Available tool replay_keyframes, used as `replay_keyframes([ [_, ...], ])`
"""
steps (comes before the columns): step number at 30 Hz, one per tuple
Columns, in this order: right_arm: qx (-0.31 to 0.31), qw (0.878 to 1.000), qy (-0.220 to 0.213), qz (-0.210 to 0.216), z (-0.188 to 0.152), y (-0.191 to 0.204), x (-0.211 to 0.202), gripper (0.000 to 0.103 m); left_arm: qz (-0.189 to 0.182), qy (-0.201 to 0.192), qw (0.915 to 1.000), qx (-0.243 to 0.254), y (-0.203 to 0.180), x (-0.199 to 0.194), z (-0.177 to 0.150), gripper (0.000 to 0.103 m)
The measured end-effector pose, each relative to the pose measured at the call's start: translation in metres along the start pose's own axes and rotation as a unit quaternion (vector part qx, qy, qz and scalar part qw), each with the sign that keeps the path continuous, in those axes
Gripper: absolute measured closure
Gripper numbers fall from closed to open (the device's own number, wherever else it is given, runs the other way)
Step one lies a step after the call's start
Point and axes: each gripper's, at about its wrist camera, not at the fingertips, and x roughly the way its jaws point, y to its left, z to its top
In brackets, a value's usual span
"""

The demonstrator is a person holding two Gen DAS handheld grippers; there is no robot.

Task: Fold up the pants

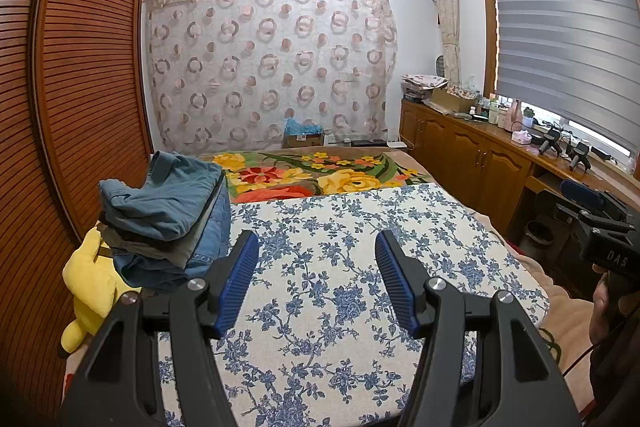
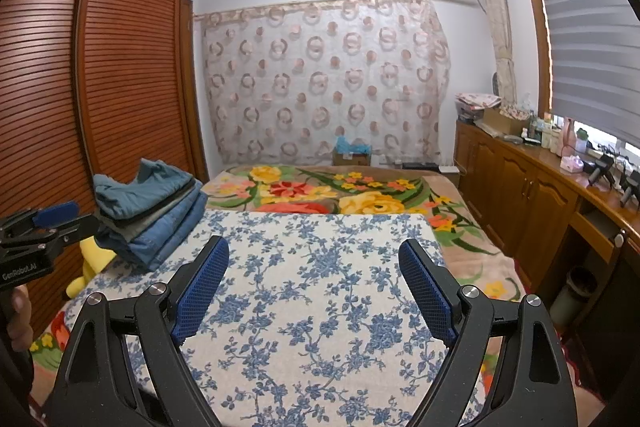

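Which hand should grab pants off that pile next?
Probably the left. The pile of folded pants sits just past the left gripper, beside its left finger. From the right gripper the pile lies farther left, across the floral board. Both grippers are open and empty.

Pants, folded, several pairs in one stack [image 1: 168, 223], at the far left corner of the blue-floral board. Top pair [image 2: 144, 193]: teal-blue, loosely folded, rumpled, one end rucked upward. Middle: thin grey and dark layers. Bottom pair [image 2: 160, 237]: lighter blue denim, folded edges facing right.
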Motion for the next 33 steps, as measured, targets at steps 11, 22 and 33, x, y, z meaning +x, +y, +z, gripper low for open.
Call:
replay_keyframes([
  [11, 0.000, 1.000, 0.000, 0.001, -0.0001, -0.0004, -0.0001, 0.014, 0.000, -0.001, 1.0000, 0.000, -0.0001, -0.0003, -0.0007, 0.043],
  [22, 0.000, 1.000, 0.000, 0.001, -0.0006, 0.0000, 0.0003, 0.014, 0.001, -0.001, 1.0000, 0.000, 0.0024, -0.0009, -0.0006, 0.043],
  [33, 0.000, 1.000, 0.000, 0.001, -0.0010, 0.0001, 0.0006, 0.014, 0.002, -0.002, 1.0000, 0.001, 0.0038, -0.0012, -0.0006, 0.043],
])
